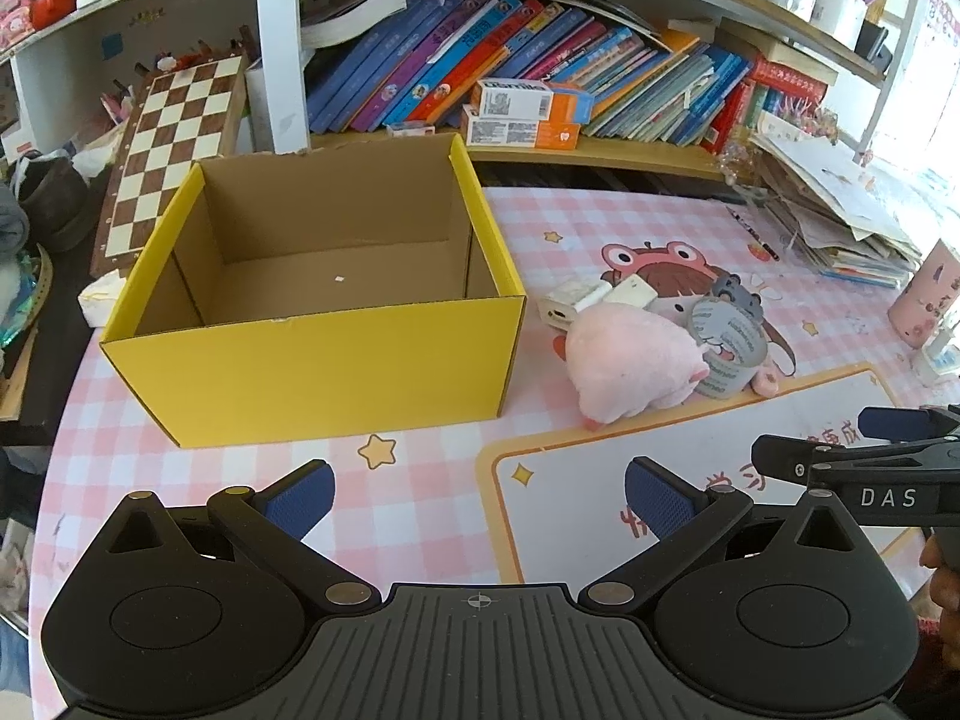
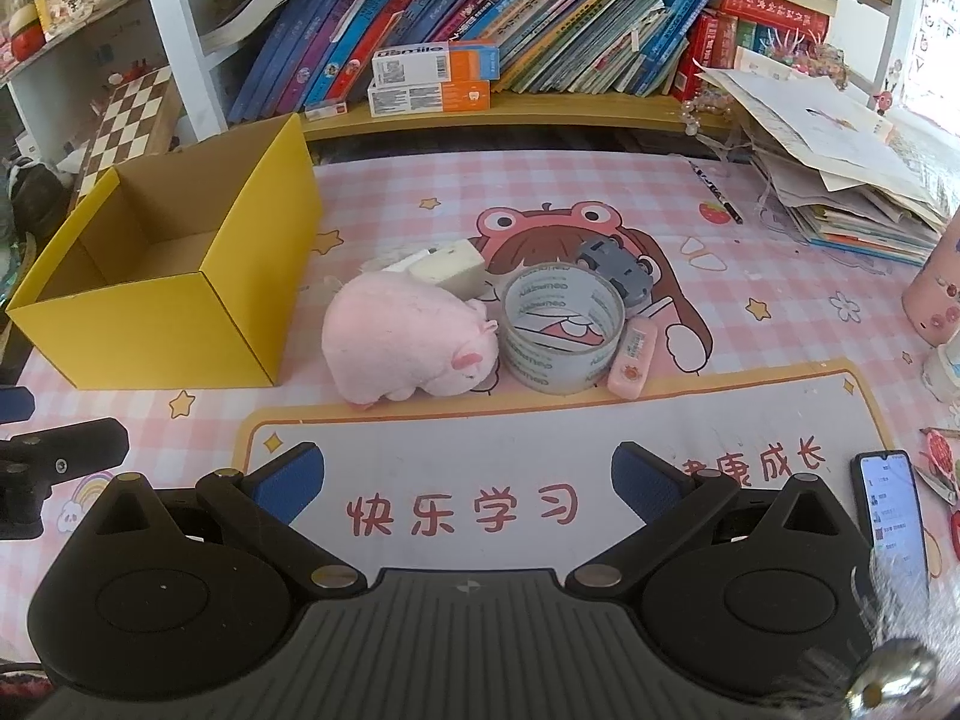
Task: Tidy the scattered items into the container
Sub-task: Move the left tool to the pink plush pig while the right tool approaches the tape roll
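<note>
An open yellow cardboard box stands empty on the pink checked mat. To its right lie a pink plush pig, a tape roll, a white charger, a grey toy car and a pink eraser. My left gripper is open and empty, in front of the box. My right gripper is open and empty, in front of the pig and tape.
A bookshelf runs along the back. A chessboard leans at the back left. A paper stack and a pink cup sit at the right. A phone lies near the right front.
</note>
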A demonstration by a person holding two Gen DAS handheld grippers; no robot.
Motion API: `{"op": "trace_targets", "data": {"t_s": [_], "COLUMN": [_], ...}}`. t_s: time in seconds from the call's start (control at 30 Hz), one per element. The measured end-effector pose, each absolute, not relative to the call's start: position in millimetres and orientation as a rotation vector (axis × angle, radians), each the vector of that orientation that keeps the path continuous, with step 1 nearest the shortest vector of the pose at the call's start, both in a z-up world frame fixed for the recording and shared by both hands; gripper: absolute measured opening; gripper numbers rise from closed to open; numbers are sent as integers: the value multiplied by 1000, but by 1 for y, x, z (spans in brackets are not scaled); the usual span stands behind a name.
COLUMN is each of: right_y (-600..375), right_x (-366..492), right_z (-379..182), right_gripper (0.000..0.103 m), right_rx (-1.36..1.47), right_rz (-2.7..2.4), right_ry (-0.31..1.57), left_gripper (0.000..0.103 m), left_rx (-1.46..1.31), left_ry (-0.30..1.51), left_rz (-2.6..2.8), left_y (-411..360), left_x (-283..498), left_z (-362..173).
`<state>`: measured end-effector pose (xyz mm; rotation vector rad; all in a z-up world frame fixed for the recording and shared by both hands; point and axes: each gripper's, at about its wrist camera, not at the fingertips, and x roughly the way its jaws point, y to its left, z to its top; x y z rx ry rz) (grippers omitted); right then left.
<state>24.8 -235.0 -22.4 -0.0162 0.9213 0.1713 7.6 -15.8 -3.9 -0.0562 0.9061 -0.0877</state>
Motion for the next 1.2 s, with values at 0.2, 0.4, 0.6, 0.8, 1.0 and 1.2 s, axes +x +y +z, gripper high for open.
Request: {"op": "trace_targets", "data": {"t_s": [0.2, 0.4, 0.6, 0.8, 1.0, 1.2], "right_y": [-240, -248, -258, -271, -287, -304], "right_x": [29, 34, 40, 44, 48, 54], "right_z": [-24, -25, -27, -30, -34, -34], "right_gripper": [103, 103, 103, 103, 103, 103], "right_rx": [-19, -23, -25, -31, -31, -20], "right_rz": [186, 199, 209, 217, 215, 216], "right_ry": [926, 926, 930, 937, 947, 928], "left_gripper": [103, 103, 103, 103, 103, 103], "left_rx": [-40, 8, 17, 40, 7, 44], "left_ry": [898, 835, 848, 826, 840, 795], "left_rz": [-76, -97, -107, -141, -190, -170], "left_y": [-24, -39, -52, -71, -85, -103], "left_x": [8, 7, 11, 13, 19, 22], "left_z": [-4, 2, -1, -3, -7, -2]}}
